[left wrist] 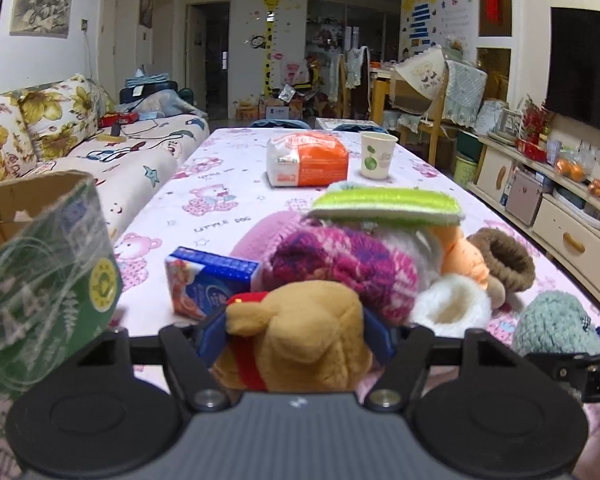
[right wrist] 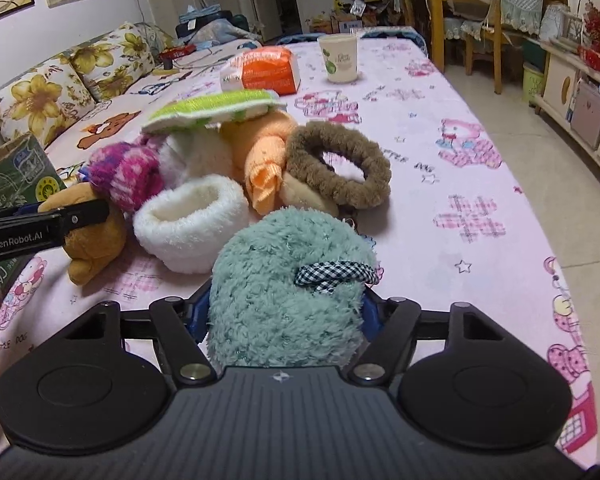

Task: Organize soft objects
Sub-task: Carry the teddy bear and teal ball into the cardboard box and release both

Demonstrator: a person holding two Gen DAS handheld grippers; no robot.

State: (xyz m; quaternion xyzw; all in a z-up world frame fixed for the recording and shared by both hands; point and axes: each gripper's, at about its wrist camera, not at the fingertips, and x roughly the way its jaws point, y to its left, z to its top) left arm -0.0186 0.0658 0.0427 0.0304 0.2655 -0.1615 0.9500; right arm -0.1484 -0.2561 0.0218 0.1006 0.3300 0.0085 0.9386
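My left gripper [left wrist: 296,340] is shut on a tan plush bear with a red collar [left wrist: 300,332]; the bear also shows in the right wrist view [right wrist: 92,236]. My right gripper [right wrist: 284,312] is shut on a fluffy teal plush with a checked ribbon [right wrist: 284,280], seen at the right edge of the left wrist view [left wrist: 555,324]. Between and beyond them lies a pile of soft things: a magenta knit hat [right wrist: 120,176], a white fuzzy cuff [right wrist: 192,224], an orange cloth [right wrist: 268,168], a brown fuzzy ring [right wrist: 339,164] and a green-striped cloth [right wrist: 216,108].
A green cardboard box [left wrist: 40,280] stands open at the left. A blue tissue pack [left wrist: 208,284], an orange-white bag [left wrist: 307,158] and a paper cup [left wrist: 375,154] sit on the pink tablecloth [right wrist: 459,160]. A sofa runs along the left; cabinets along the right.
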